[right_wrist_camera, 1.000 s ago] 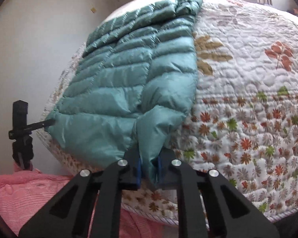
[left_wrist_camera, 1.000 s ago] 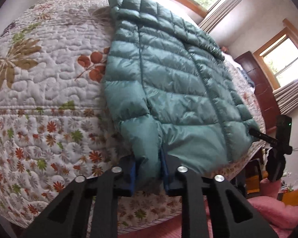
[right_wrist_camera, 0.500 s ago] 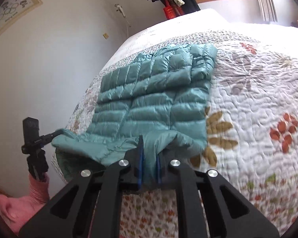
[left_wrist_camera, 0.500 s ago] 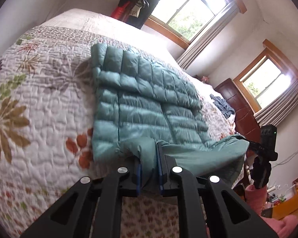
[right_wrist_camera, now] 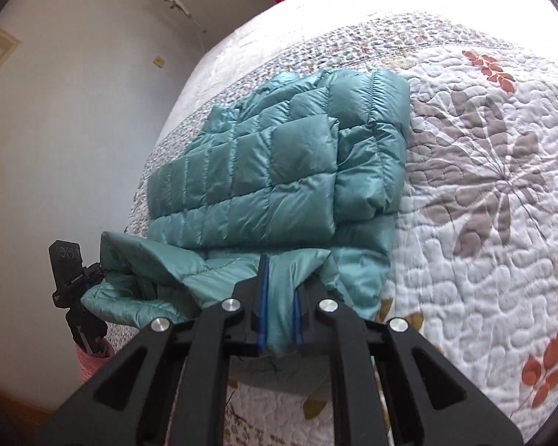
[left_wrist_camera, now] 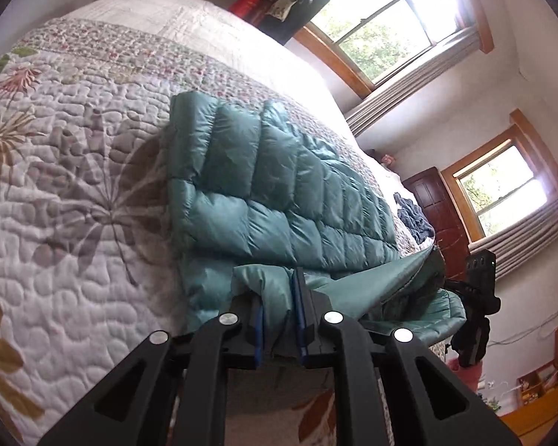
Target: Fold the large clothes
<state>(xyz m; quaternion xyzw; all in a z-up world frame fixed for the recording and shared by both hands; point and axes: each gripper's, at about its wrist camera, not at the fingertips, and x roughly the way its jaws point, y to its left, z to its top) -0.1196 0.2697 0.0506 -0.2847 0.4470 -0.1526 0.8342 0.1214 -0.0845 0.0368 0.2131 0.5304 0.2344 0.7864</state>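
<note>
We are seeing the jacket [left_wrist_camera: 279, 200] lying on the quilt [left_wrist_camera: 74, 204], hem lifting between our left gripper [left_wrist_camera: 279, 329] and right gripper [right_wrist_camera: 279, 319].

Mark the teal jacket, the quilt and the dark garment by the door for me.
teal jacket [right_wrist_camera: 279, 171]: right wrist view, quilted upper panel.
quilt [right_wrist_camera: 483, 193]: right wrist view, bare leaf-print area.
dark garment [left_wrist_camera: 413, 219]: left wrist view, crumpled middle.
</note>
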